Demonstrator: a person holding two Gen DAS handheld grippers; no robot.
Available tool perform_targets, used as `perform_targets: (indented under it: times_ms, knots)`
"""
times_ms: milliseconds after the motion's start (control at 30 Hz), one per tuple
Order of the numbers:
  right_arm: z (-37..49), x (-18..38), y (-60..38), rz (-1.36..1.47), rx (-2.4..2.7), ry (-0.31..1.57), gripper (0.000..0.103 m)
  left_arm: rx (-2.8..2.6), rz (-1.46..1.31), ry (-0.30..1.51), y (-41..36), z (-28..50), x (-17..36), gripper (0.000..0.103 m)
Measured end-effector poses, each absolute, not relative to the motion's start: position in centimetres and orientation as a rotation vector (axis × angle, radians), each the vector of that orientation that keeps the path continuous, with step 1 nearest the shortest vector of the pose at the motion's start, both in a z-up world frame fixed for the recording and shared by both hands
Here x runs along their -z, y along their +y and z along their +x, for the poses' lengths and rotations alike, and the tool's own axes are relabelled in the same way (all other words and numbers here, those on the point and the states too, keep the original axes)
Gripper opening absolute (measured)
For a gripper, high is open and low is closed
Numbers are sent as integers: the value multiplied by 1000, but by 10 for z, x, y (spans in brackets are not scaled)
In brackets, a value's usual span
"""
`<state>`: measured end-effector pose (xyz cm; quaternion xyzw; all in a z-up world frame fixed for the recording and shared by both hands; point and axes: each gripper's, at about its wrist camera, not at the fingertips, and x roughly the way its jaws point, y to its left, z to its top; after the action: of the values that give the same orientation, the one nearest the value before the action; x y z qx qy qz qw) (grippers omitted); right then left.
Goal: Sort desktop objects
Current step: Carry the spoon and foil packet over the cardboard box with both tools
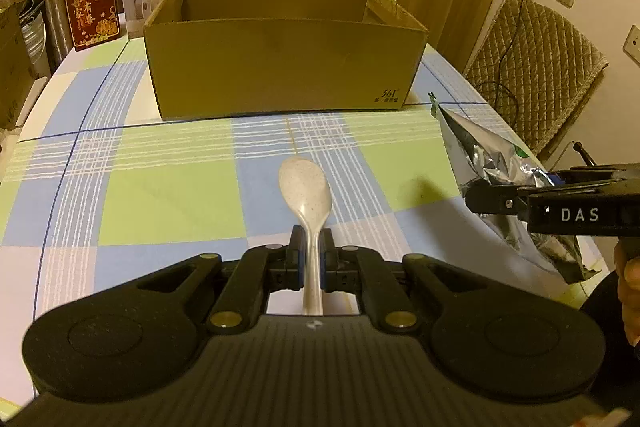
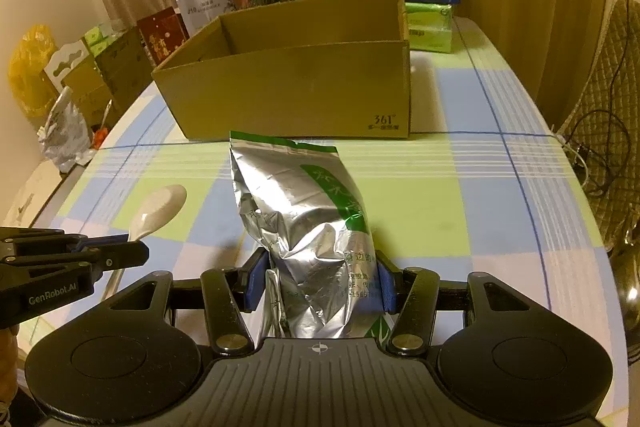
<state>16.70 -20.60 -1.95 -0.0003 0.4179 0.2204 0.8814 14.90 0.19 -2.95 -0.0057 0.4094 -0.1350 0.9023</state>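
Left gripper jaws clamp a spoon handle at lower centre; right gripper jaws squeeze a foil bag; cardboard box above.

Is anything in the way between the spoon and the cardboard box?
Nothing visible. The left gripper holds the spoon, and only bare tablecloth lies between it and the open box. The foil bag in the right gripper sits off to the right, clear of that path.

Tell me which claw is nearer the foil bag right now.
Right. The right claw is shut on the foil bag, gripping its lower part. The left claw is off to the bag's left, shut on the white spoon.
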Motion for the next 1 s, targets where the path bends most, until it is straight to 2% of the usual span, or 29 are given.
perform_targets:
  times_ms: [1000]
  knots:
    - [171,-28,-213,11,-466,817,51,290,-12,789,9,154,-14,4]
